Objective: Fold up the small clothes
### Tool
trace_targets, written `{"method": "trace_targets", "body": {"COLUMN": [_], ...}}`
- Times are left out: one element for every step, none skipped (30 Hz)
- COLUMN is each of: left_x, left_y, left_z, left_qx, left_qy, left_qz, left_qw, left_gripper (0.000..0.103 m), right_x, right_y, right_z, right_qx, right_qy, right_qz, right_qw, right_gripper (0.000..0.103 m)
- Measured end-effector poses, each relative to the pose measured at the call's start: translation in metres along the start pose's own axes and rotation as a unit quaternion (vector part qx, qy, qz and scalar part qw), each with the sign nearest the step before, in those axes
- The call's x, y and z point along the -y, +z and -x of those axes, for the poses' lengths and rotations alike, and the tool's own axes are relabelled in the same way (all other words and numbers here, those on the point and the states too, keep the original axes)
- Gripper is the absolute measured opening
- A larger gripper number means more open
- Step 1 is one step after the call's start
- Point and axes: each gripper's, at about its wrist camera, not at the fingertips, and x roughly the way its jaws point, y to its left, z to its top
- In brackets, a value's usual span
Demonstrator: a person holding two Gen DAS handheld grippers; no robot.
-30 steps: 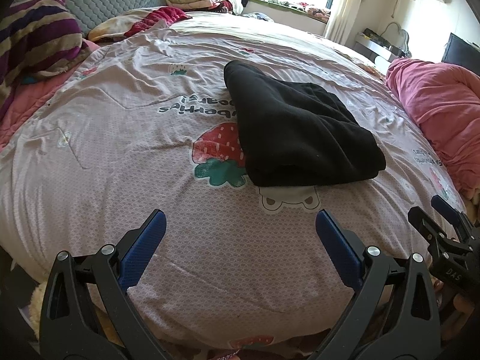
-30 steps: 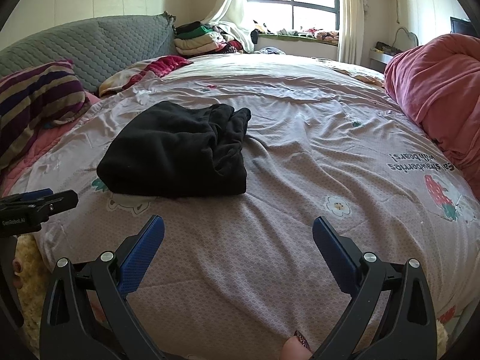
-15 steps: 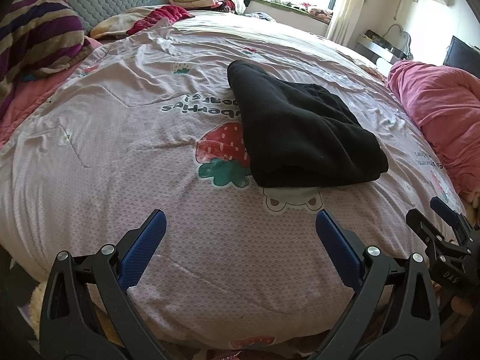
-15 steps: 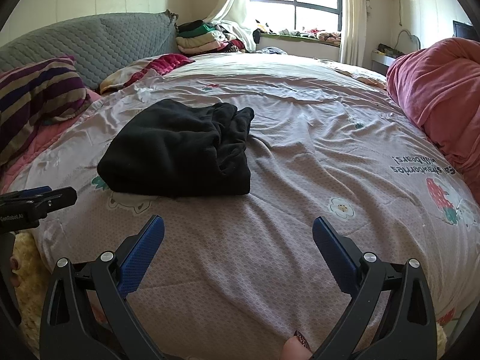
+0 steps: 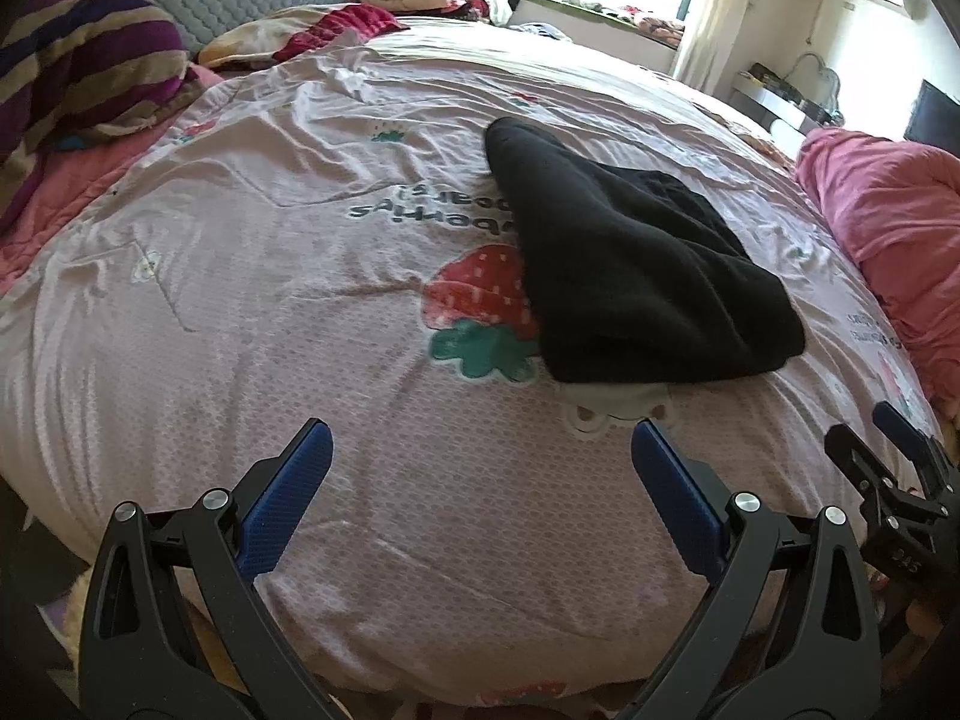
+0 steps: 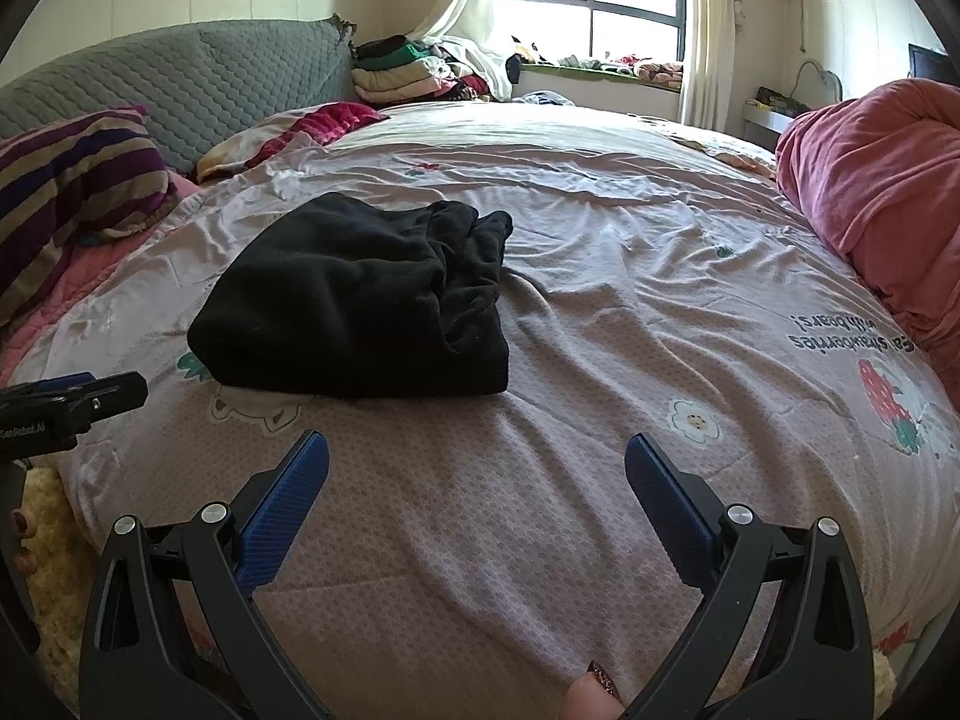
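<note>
Black fleece garment (image 6: 360,294), folded into a thick bundle, lies mid-bed on the strawberry-print quilt (image 6: 600,360). Left gripper (image 5: 480,456) and right gripper (image 6: 477,465) hover near, jaws spread wide, empty. Likely soft, light, floppy; pinch at layered right-hand edges.

Black garment (image 6: 360,294), pale pink strawberry-print bedspread (image 6: 600,510), purple-striped pillow (image 6: 72,180), blue gripper pads (image 6: 282,510), grey quilted headboard (image 6: 198,78)
</note>
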Motion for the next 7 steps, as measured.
{"method": "trace_targets", "body": {"left_x": [-0.005, -0.009, -0.017, -0.024, -0.033, -0.046, -0.055], "left_y": [0.002, 0.004, 0.007, 0.011, 0.015, 0.024, 0.029], "left_z": [-0.002, -0.004, -0.008, -0.011, -0.015, -0.021, -0.026], "left_qx": [-0.001, -0.002, -0.006, -0.009, -0.011, -0.012, -0.013], "left_qy": [0.002, 0.006, 0.013, 0.017, 0.023, 0.039, 0.048], "left_qz": [0.006, 0.012, 0.022, 0.027, 0.033, 0.042, 0.046], "left_qw": [1.0, 0.9999, 0.9997, 0.9995, 0.9991, 0.9983, 0.9977], "left_gripper": [0.094, 0.094, 0.094, 0.094, 0.094, 0.094, 0.094], "right_x": [0.0, 0.0, 0.002, 0.003, 0.006, 0.01, 0.018], "right_y": [0.001, 0.002, 0.005, 0.007, 0.01, 0.013, 0.018], "right_z": [-0.001, -0.003, -0.006, -0.009, -0.012, -0.016, -0.021], "right_qx": [0.001, 0.001, 0.001, 0.002, 0.004, 0.006, 0.009], "right_qy": [-0.001, -0.002, -0.006, -0.014, -0.024, -0.034, -0.049], "right_qz": [-0.002, -0.005, -0.008, -0.01, -0.013, -0.018, -0.026], "right_qw": [1.0, 1.0, 1.0, 1.0, 1.0, 0.999, 0.998], "right_gripper": [0.098, 0.098, 0.098, 0.098, 0.098, 0.098, 0.098]}}
